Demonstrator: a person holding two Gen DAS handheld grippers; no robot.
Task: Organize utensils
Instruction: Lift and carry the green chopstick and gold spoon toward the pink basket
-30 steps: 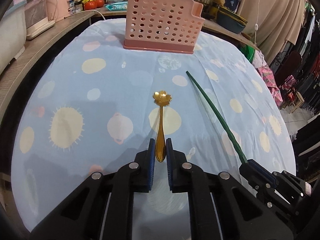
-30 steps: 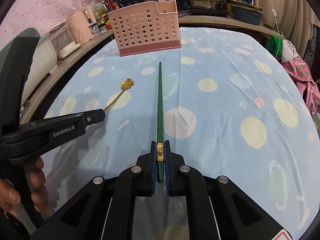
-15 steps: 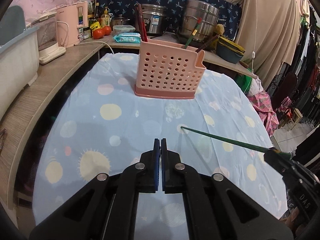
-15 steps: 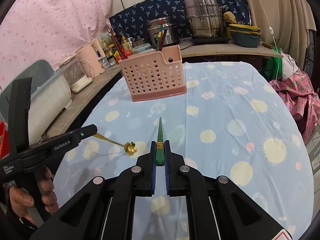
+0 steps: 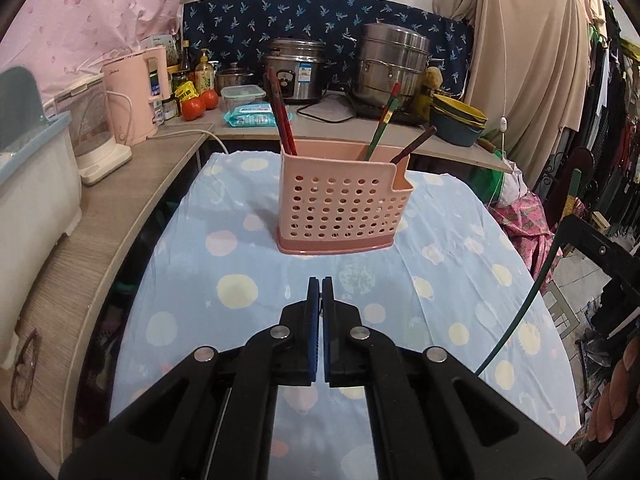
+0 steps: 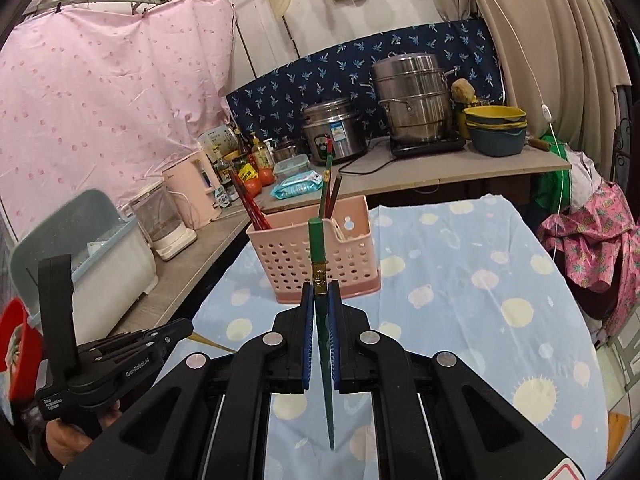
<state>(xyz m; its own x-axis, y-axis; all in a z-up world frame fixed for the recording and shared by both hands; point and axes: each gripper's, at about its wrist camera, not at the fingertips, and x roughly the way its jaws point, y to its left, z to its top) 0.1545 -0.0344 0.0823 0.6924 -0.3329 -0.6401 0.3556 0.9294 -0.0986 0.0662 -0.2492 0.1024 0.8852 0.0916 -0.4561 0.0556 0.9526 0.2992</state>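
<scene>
A pink perforated utensil basket (image 5: 340,204) stands on the far part of the table and holds several chopsticks; it also shows in the right wrist view (image 6: 316,256). My right gripper (image 6: 320,300) is shut on a green chopstick (image 6: 318,252), held upright in the air in front of the basket; the chopstick also shows in the left wrist view (image 5: 532,300). My left gripper (image 5: 320,286) is shut and raised above the table. In the right wrist view a thin gold spoon handle (image 6: 210,344) sticks out of the left gripper (image 6: 176,330); the spoon's bowl is hidden.
The table carries a light blue cloth with pale dots (image 5: 240,292). A counter (image 5: 100,208) runs along the left and back with a pink kettle (image 5: 134,96), steel pots (image 5: 390,64), bowls (image 5: 460,120) and tomatoes. Clothes hang at the right.
Both grippers have lifted off the table, the left with the gold spoon and the right with the green chopstick. The chopstick has swung from lying flat to upright. The basket now appears nearer.
</scene>
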